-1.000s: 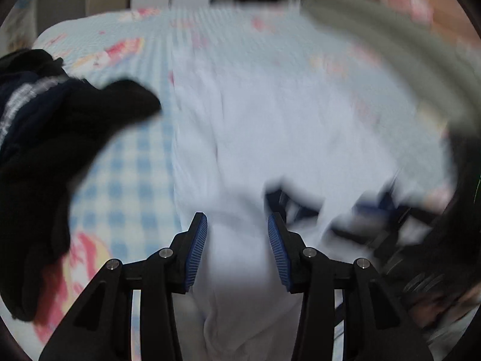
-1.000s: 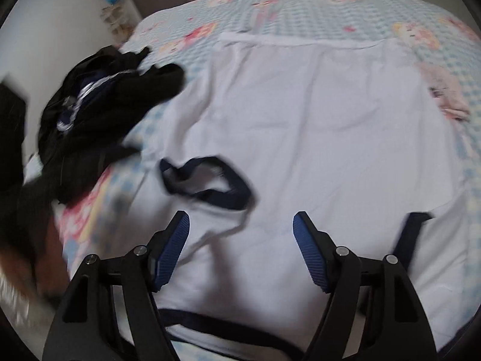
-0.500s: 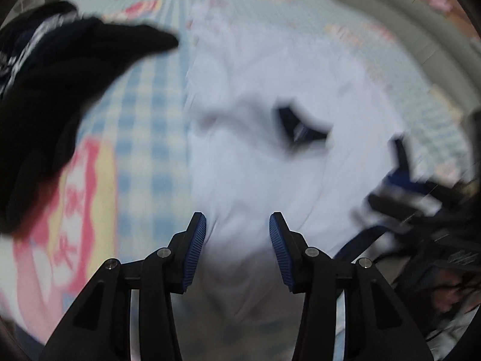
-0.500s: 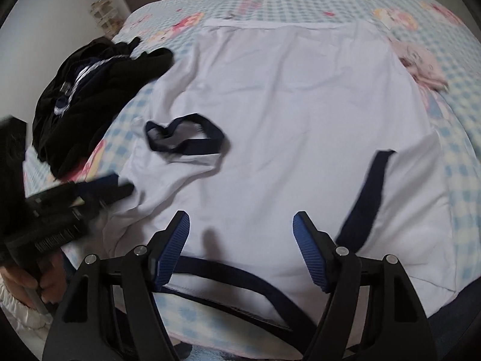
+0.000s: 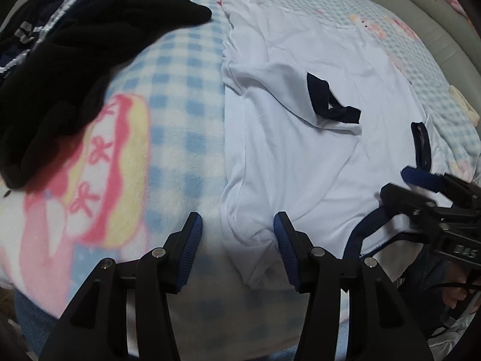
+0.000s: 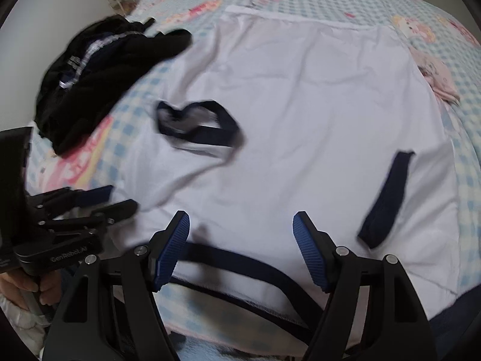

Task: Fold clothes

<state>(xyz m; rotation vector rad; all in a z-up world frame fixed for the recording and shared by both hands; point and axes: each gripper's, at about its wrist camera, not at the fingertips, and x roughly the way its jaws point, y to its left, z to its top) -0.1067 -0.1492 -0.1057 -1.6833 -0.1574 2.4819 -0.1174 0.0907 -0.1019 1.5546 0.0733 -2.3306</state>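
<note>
A white T-shirt [image 6: 300, 105] with navy trim lies spread flat on the bed. Its left sleeve [image 5: 279, 90] is folded inward, so the navy cuff [image 6: 198, 126] rests on the body. The other sleeve's cuff [image 6: 387, 195] lies flat at the right, and the navy collar [image 6: 240, 267] sits at the near edge. My left gripper [image 5: 237, 234] is open and holds nothing, low over the shirt's near left corner. My right gripper [image 6: 240, 225] is open and holds nothing, just above the collar. Each gripper shows in the other's view: the right gripper [image 5: 421, 189], the left gripper [image 6: 111, 201].
A heap of black and striped clothes [image 5: 75, 45] lies on the blue checked blanket [image 5: 186, 96] left of the shirt. A small pink cloth [image 6: 436, 75] lies at the shirt's right. A grey padded bed edge [image 5: 436, 24] runs along the far right.
Both grippers have drawn back toward the near edge of the bed. The left gripper has shifted left off the shirt's middle. The folded sleeve stays where it lay.
</note>
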